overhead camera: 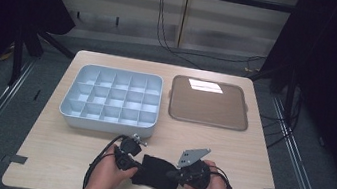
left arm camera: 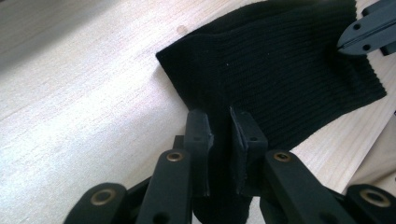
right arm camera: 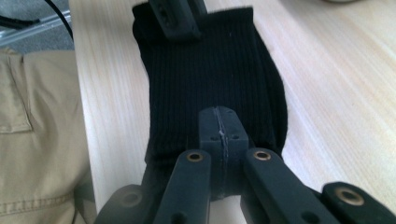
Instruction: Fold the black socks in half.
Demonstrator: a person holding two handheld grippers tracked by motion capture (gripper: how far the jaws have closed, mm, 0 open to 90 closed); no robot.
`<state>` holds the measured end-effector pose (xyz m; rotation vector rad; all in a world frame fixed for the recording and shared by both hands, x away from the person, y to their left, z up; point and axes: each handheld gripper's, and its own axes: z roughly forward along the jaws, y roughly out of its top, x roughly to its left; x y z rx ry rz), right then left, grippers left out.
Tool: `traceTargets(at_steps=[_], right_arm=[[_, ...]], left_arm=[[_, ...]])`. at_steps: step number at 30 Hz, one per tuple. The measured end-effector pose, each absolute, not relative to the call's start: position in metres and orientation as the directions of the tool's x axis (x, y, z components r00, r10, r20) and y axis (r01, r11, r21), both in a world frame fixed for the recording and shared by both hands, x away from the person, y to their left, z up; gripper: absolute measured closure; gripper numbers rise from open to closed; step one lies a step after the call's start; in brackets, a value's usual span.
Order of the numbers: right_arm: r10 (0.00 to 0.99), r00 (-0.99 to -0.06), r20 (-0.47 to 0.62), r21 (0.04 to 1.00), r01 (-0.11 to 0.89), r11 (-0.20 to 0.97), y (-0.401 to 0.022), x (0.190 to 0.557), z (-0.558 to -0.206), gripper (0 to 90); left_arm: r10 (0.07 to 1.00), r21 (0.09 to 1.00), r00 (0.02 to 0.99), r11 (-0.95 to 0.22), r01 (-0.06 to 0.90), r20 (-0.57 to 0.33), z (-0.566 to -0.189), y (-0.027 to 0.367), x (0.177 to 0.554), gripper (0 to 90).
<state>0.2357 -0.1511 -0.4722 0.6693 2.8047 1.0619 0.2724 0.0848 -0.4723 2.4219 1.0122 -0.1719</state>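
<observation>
My left gripper (left arm camera: 219, 128) has its fingers (left arm camera: 198, 135) pinched on a fold of the black sock (left arm camera: 280, 79); my right gripper (right arm camera: 219, 128) is clamped tight on the opposite end. The sock lies at the near bench (overhead camera: 62, 149) edge, between my hands. I judge I'm mid-fold; next I should carry it toward the divided tray (overhead camera: 69, 110).

Both our grippers low at the near table edge

Our left gripper (left arm camera: 219, 135) has its jaws pinched on black ribbed cloth (left arm camera: 280, 74); our right gripper (right arm camera: 219, 133) has its jaws pressed together on the cloth's other end, facing the left.
</observation>
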Motion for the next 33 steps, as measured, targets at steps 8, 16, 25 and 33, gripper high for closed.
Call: traceTargets(at_steps=[8, 16, 25, 33], right_arm=[[0.417, -0.904, 0.095, 0.642, 0.376, 0.669, -0.148, 0.235, -0.476, 90.0], [0.411, -0.907, 0.095, 0.641, 0.372, 0.672, -0.147, 0.236, -0.478, 90.0], [0.409, -0.909, 0.082, 0.628, 0.366, 0.687, -0.143, 0.234, -0.480, 90.0], [0.414, -0.907, 0.076, 0.620, 0.368, 0.693, -0.141, 0.233, -0.481, 90.0]], left_arm=[[0.629, 0.406, 0.716, -0.595, 0.694, -0.301, -0.465, 0.087, 0.272, 81.6], [0.639, 0.421, 0.707, -0.575, 0.701, -0.303, -0.469, 0.087, 0.273, 77.3], [0.642, 0.420, 0.708, -0.579, 0.699, -0.293, -0.474, 0.084, 0.272, 66.7], [0.629, 0.410, 0.721, -0.600, 0.687, -0.289, -0.475, 0.079, 0.272, 75.5]])
